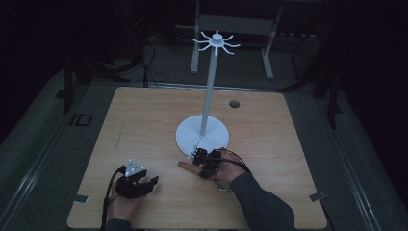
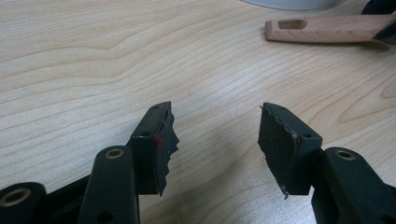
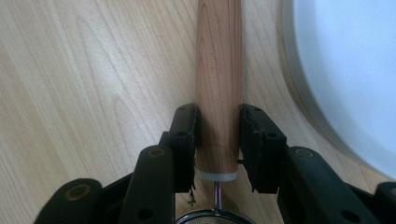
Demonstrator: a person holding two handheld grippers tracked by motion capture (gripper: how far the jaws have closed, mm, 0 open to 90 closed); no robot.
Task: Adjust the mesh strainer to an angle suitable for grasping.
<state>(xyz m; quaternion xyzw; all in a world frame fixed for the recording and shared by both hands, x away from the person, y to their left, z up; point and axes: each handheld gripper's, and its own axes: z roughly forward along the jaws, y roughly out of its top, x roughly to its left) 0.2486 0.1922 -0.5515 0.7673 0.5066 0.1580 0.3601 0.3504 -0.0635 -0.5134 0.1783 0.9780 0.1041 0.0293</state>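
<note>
Wooden handle [image 3: 218, 84] pinched by the right gripper [image 3: 217, 140].
Left gripper [image 2: 215, 144] rests spread wide over bare table [image 2: 93, 60], holding nothing.

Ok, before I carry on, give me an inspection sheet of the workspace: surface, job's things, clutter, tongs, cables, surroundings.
Surface: light wooden table, bare wood over most of it, small round hole near the far edge.
Job's things: white stand with round base, upright pole and hooked top; wooden handle lying flat beside the base, slot at its free end, metal stub at the other.
Clutter: nothing seen.
Tongs: left tongs open, holding nothing, low over the table; right tongs shut on the wooden handle near its metal end.
Cables: black cable trailing from the left tongs; more on the floor behind.
Surroundings: dark room, grey frame legs beyond the table.
</note>
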